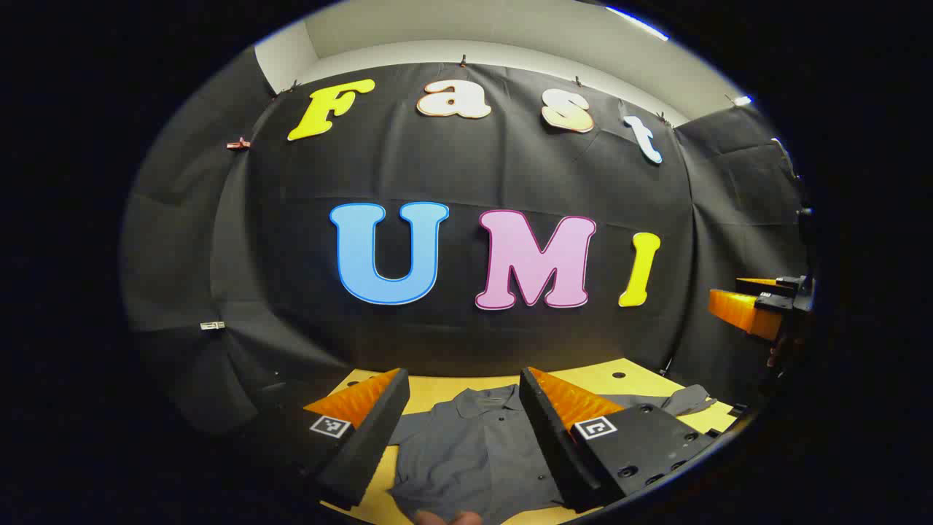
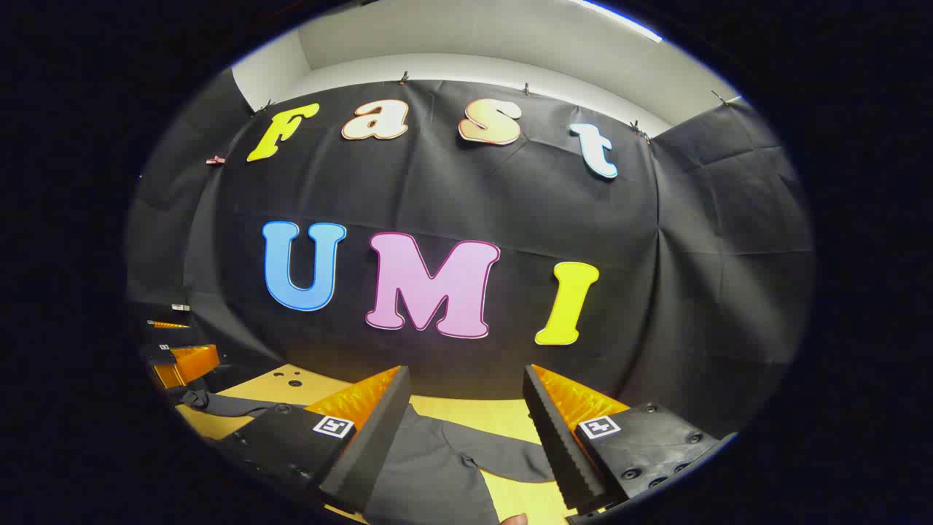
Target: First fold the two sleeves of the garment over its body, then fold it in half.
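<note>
Yellow wooden table [image 1: 641, 379] with holes; black cloth wall [image 1: 466, 168] behind.

Garment [image 1: 466, 452]: soft woven cloth, grey, matt, lightly creased; small buttons at the collar placket. Table [image 1: 590, 379]: smooth pale wood-look board, low sheen, with drilled holes. Booth wall [image 1: 510, 175]: matt black fabric, wrinkled. Left gripper [image 1: 463, 408] fingers [image 1: 364, 437]: matt, foam-like inner faces with fine ridges; right gripper [image 2: 463, 408] the same

Surface: tan table [image 1: 437, 385] against the booth wall
On it: grey shirt [image 1: 466, 452], spread flat, collar toward the wall
</note>
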{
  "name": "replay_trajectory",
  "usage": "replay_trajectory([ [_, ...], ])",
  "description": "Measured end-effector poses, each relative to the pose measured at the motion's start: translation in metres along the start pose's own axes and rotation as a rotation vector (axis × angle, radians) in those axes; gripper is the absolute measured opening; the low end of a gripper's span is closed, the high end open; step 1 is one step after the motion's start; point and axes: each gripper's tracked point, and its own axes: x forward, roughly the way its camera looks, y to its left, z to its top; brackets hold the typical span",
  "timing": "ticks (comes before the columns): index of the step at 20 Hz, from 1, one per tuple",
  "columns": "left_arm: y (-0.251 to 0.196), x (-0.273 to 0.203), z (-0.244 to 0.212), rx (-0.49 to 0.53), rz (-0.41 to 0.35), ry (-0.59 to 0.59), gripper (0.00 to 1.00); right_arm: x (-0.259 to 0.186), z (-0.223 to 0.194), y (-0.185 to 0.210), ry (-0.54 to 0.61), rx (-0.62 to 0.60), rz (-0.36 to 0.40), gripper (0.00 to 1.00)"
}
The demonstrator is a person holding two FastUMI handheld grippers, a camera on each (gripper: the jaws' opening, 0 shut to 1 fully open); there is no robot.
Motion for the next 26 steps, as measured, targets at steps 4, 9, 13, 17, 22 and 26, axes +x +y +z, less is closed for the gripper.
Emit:
replay_trajectory([
  [4,-0.003,0.007,-0.003,0.001,0.011,0.005,0.96,0.008,-0.007,-0.014,0.014,-0.003,-0.021,0.96],
  [9,-0.015,0.017,-0.005,0.009,0.022,0.013,0.95,0.019,-0.014,-0.033,0.026,-0.003,-0.028,0.96],
  [13,-0.027,0.028,-0.007,0.019,0.027,0.020,0.95,0.031,-0.017,-0.046,0.034,-0.006,-0.024,0.95],
  [17,-0.042,0.038,-0.012,0.025,0.028,0.029,0.95,0.043,-0.031,-0.073,0.074,0.004,-0.048,0.96],
  [22,-0.066,0.050,-0.023,0.030,0.025,0.058,0.96,0.057,-0.077,-0.143,0.191,-0.018,-0.108,0.96],
  [26,-0.086,0.060,-0.034,0.027,0.034,0.084,0.95,0.069,-0.142,-0.209,0.316,0.001,-0.149,0.96],
])
